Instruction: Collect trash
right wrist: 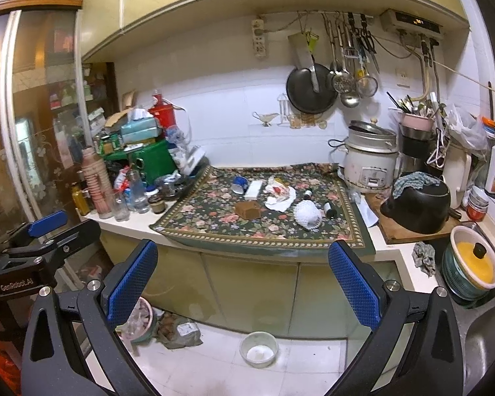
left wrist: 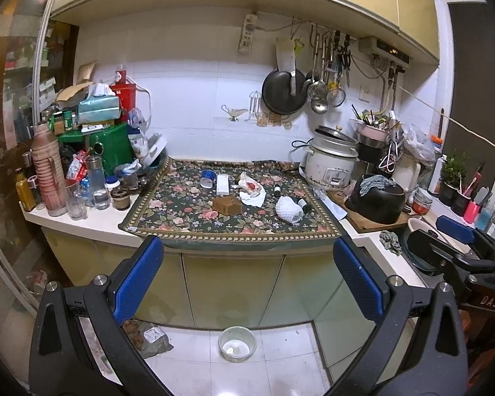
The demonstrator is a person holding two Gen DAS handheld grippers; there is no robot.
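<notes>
The left gripper (left wrist: 247,283) hangs in front of the counter with its blue-padded jaws spread wide and nothing between them. The right gripper (right wrist: 244,285) is held the same way beside it, jaws wide apart and empty; its side also shows at the right edge of the left wrist view, and neither touches anything.

Beyond both pairs of fingers lies a floral cloth (left wrist: 188,217) spread over the counter, and the trash sits on it. Near the middle is a small brown box (left wrist: 227,205), with a crumpled white wrapper stained red (left wrist: 252,191) just behind it to the right. A white foam net sleeve (left wrist: 288,210) lies further right, near two small dark bottles (left wrist: 303,205). Behind the box are a flat white box (left wrist: 222,185) and a blue tin (left wrist: 208,178) side by side.

A white rice cooker (left wrist: 330,165) stands at the cloth's far right corner, with a black pot (left wrist: 378,203) on a wooden board beside it. Bottles and jars crowd the counter to the left. On the floor below, a small bowl (left wrist: 237,343) sits by the cabinet doors.
</notes>
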